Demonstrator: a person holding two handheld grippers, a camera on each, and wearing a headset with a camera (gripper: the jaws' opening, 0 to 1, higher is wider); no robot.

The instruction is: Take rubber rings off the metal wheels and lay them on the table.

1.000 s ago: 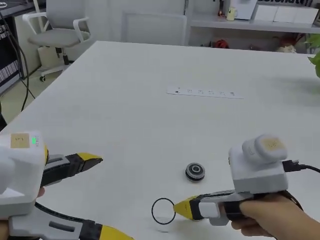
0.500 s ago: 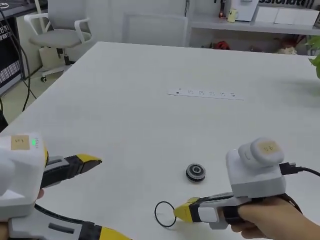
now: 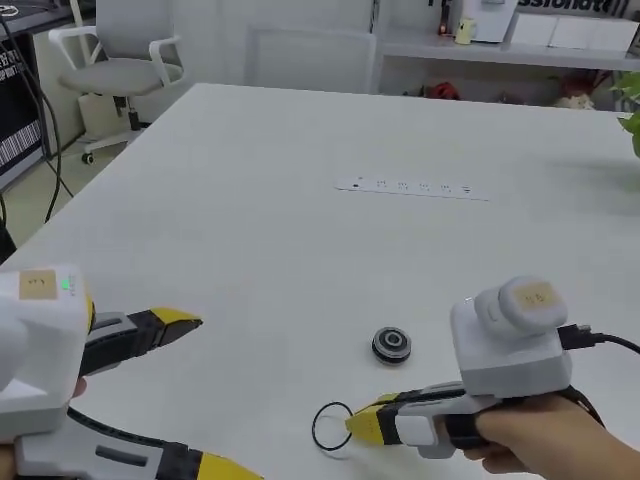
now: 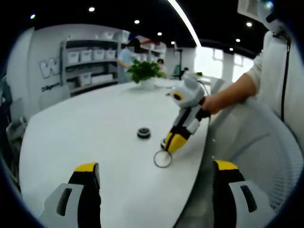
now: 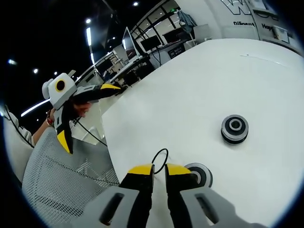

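While right gripper [image 3: 352, 425] pinches thin black rubber ring [image 3: 314, 428] between nearly closed yellow tips, ring stands roughly upright at front edge of white table [image 3: 300, 230]; contact with tabletop unclear. Metal wheel [image 3: 391, 343] lies flat near ring, farther in, not touching. Left gripper [image 3: 200, 394] hovers at table's near left edge, jaws spread wide, holding nothing.

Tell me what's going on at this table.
A person works at a white table with a claw in each hand. The right claw is shut on a thin rubber ring, held low near the table's front edge. One wheel lies beyond it, and a second wheel sits right beside its jaws. The left claw is open and holds nothing, off to the side.
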